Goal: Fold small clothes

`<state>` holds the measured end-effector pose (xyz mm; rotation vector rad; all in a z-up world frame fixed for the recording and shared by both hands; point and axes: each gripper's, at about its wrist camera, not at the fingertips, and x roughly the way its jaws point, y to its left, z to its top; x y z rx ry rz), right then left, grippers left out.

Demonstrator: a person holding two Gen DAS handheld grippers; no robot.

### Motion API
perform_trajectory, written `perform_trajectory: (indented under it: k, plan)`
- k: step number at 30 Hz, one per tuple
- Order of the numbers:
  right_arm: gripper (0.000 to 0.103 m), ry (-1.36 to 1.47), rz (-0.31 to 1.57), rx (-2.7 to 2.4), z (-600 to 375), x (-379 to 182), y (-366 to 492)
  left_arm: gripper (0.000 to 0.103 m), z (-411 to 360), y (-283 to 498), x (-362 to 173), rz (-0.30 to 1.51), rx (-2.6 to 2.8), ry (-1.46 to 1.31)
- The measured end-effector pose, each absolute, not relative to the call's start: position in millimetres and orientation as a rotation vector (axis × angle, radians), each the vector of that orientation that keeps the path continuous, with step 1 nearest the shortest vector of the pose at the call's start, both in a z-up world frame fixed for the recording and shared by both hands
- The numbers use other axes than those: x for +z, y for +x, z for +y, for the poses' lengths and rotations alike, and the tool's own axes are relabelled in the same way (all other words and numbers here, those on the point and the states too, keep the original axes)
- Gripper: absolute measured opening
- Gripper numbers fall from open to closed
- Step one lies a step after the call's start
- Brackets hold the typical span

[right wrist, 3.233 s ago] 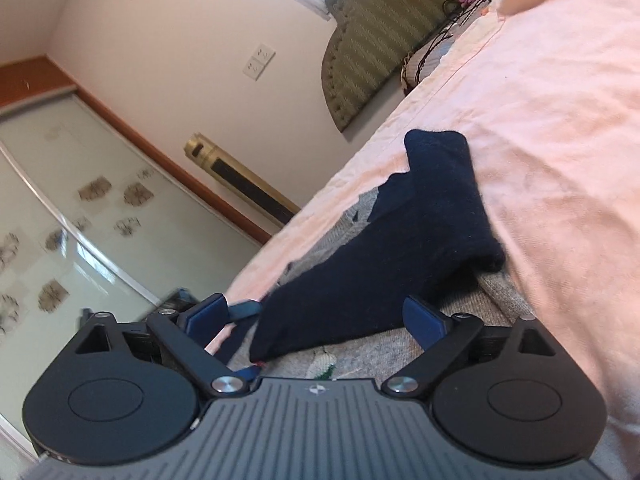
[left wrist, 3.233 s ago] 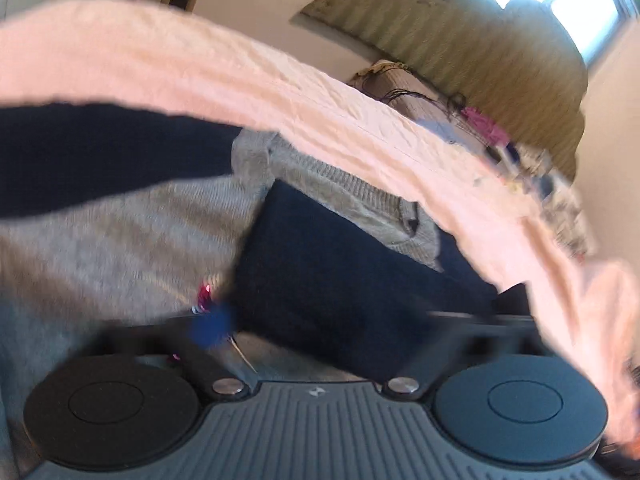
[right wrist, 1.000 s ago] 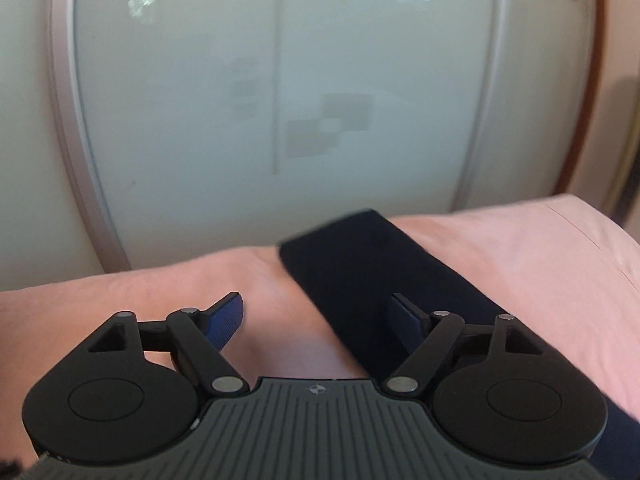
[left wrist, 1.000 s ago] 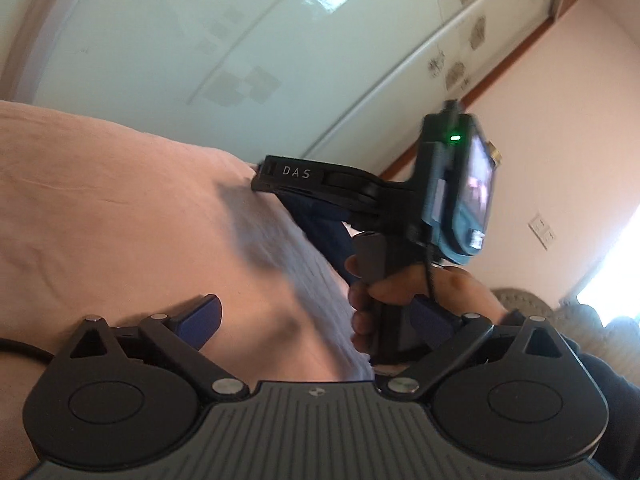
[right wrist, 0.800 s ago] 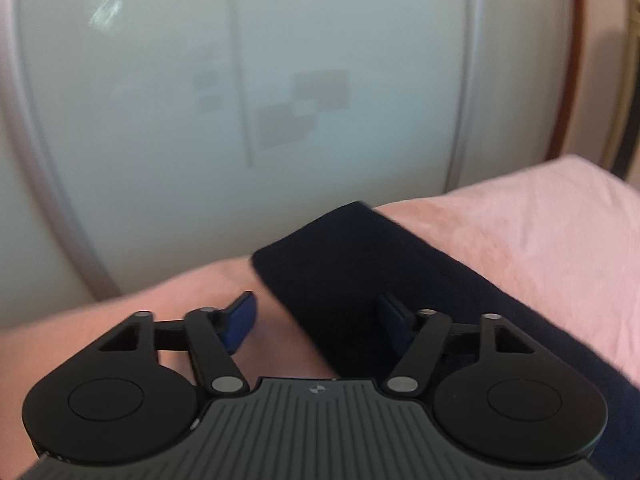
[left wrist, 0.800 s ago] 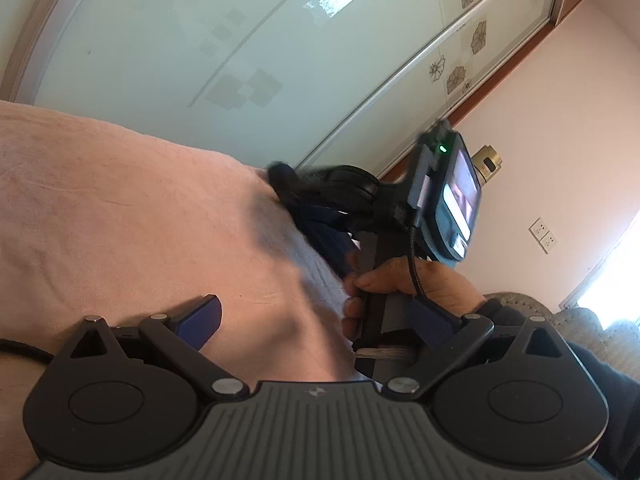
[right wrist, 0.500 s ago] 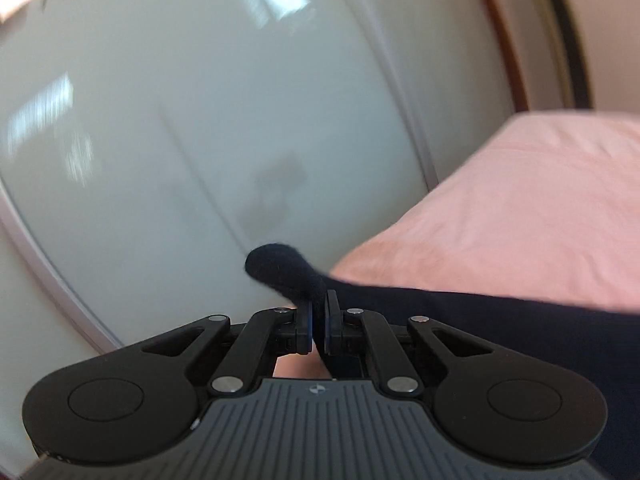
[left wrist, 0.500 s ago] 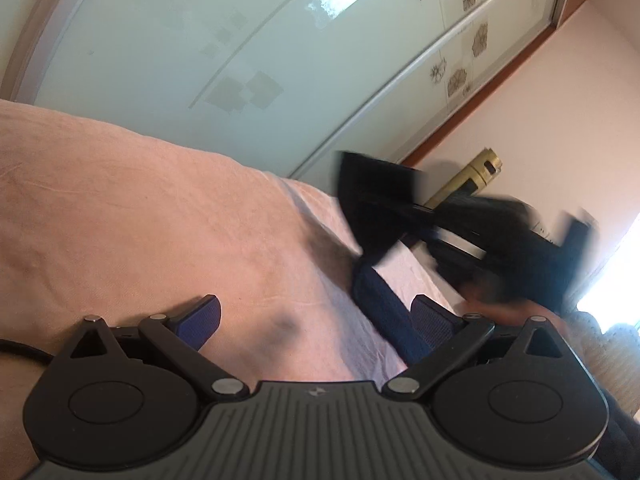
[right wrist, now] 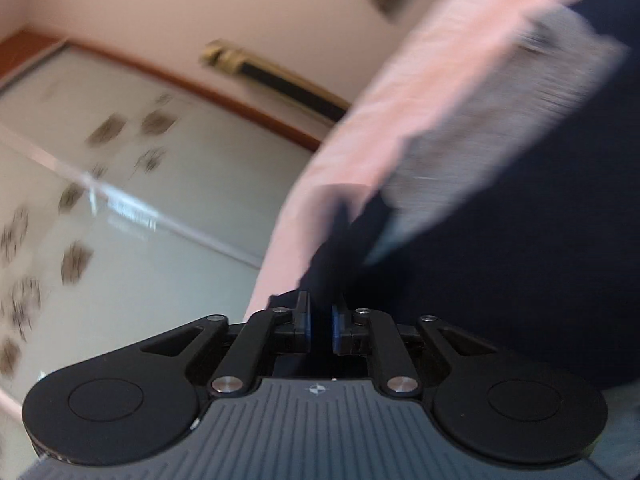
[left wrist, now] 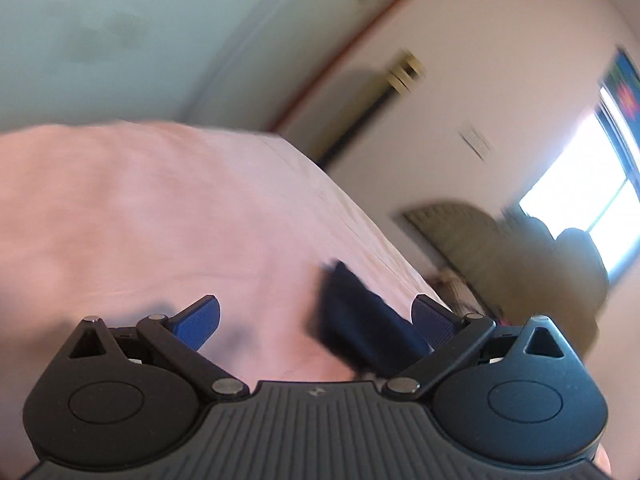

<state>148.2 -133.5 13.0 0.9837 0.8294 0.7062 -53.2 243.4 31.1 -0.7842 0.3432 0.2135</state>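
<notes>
Navy sock (right wrist: 332,248) sits between the narrow-set jaws of the right hand-held gripper (right wrist: 319,322), which have just been opening; contact cannot be confirmed through blur. Left hand-held gripper (left wrist: 316,316) stands wide apart above the pink bed (left wrist: 160,208), a dark folded garment (left wrist: 360,324) lying between its fingers.

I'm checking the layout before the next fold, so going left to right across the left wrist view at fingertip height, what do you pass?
Left finger pad → bare pink sheet → navy sock → right finger pad → olive headboard.
</notes>
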Motion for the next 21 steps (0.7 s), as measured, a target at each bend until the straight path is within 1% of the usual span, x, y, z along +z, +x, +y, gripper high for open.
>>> perform_trajectory:
  k: [1, 3, 6, 7, 8, 9, 11, 14, 16, 18, 21]
  plan:
    - [0.053, 1.011, 0.805, 0.702, -138.1, 9.6, 148.0, 0.103, 244.2, -37.6, 29.6, 0.387, 0.170, -0.803]
    - [0.059, 1.038, 0.786, 0.719, -137.1, 8.3, 148.8, 0.103, 250.7, -5.3, 25.1, 0.474, 0.080, -0.860]
    - [0.061, 1.019, 0.802, 0.707, -126.7, 11.2, 163.6, 0.103, 252.6, 34.3, 21.5, 0.579, 0.084, -0.861]
    - [0.041, 0.981, 0.813, 0.695, -121.9, 14.4, 166.4, 0.103, 252.2, 41.6, 21.8, 0.585, 0.111, -0.846]
    - [0.019, 0.929, 0.812, 0.690, -118.2, 20.4, 167.9, 0.103, 250.9, 46.7, 22.7, 0.586, 0.134, -0.830]
    - [0.013, 0.888, 0.793, 0.701, -115.9, 27.7, 169.0, 0.103, 248.8, 51.5, 23.5, 0.590, 0.140, -0.813]
    - [0.013, 0.857, 0.705, 0.724, -127.7, 45.4, 167.5, 0.103, 243.9, 58.5, 26.3, 0.596, 0.125, -0.790]
    - [0.013, 0.896, 0.570, 0.745, -166.3, 73.0, 159.2, 0.103, 236.3, 64.0, 29.2, 0.590, 0.090, -0.756]
    - [0.013, 0.893, 0.521, 0.693, -204.9, 75.7, 150.6, 0.103, 228.0, 73.0, 29.7, 0.596, 0.068, -0.745]
    - [0.013, 0.890, 0.535, 0.585, -246.0, 60.9, 145.3, 0.103, 221.8, 81.0, 28.2, 0.610, 0.039, -0.737]
    - [0.013, 0.883, 0.633, 0.449, -282.3, 28.7, 146.6, 0.103, 208.8, 101.1, 26.3, 0.657, 0.002, -0.700]
